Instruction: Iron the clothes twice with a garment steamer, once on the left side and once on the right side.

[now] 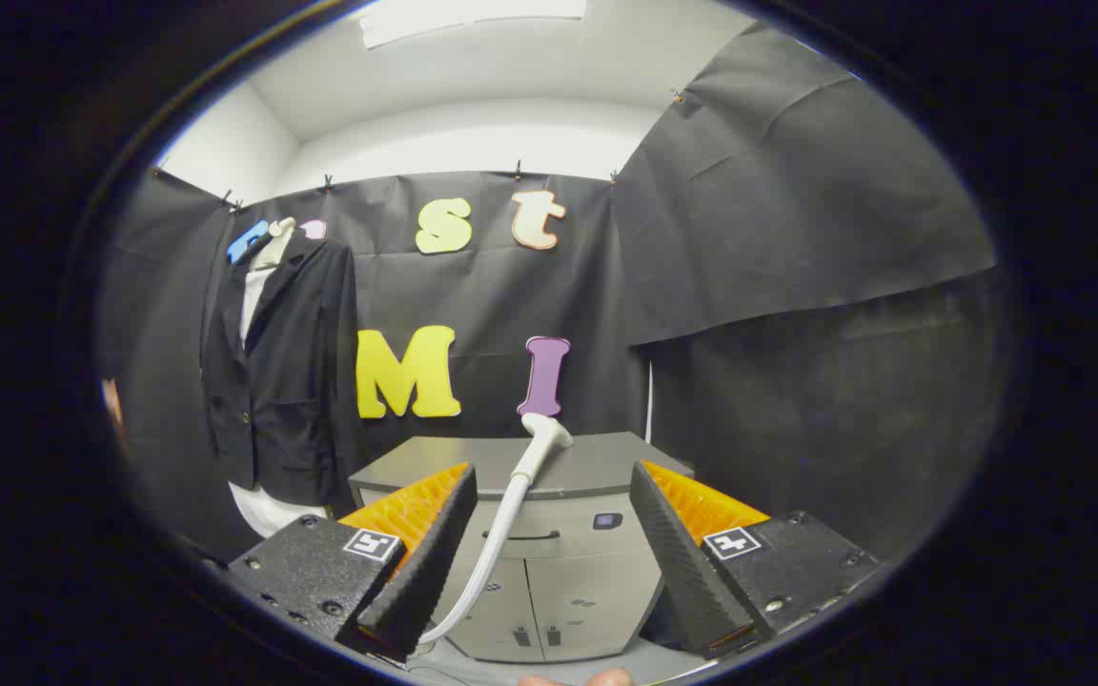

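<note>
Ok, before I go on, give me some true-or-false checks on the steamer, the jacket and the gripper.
1. The gripper is open, holding nothing. True.
2. The steamer head lies flat on the floor. False: it rises above the grey cabinet, its hose running down in front.
3. The dark jacket hangs beside the cabinet, over something white. True.
4. The fingers are pressed against the jacket. False: the jacket is well beyond them, off to one side.

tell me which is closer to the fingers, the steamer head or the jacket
The steamer head, lying on the grey cabinet just ahead of the open hand-held gripper. The black jacket hangs farther off to the left against the booth wall.
</note>
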A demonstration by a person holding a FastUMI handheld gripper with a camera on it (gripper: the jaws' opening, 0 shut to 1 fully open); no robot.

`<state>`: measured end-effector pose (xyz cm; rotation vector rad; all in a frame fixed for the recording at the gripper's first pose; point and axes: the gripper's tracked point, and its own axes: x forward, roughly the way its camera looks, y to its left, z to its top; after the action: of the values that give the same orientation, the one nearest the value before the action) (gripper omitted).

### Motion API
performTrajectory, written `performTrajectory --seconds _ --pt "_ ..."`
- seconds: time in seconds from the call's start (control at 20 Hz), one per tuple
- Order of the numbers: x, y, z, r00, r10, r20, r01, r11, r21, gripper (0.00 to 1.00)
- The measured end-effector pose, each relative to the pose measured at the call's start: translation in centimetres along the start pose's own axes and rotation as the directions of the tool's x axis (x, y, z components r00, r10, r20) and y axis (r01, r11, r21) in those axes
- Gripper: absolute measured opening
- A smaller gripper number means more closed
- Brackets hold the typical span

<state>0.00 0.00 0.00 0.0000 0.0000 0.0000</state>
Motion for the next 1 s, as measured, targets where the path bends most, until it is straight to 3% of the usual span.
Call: performTrajectory --seconds 0.55,1.0 --pt "-1.1 -0.9 3.0 0.999 -0.014 0.031 0.014 1.000 -0.025 1.00" --pt "-1.6 -0.5 4.2 0.999 -0.019 0.040 0.018 0.999 0.036 1.00"
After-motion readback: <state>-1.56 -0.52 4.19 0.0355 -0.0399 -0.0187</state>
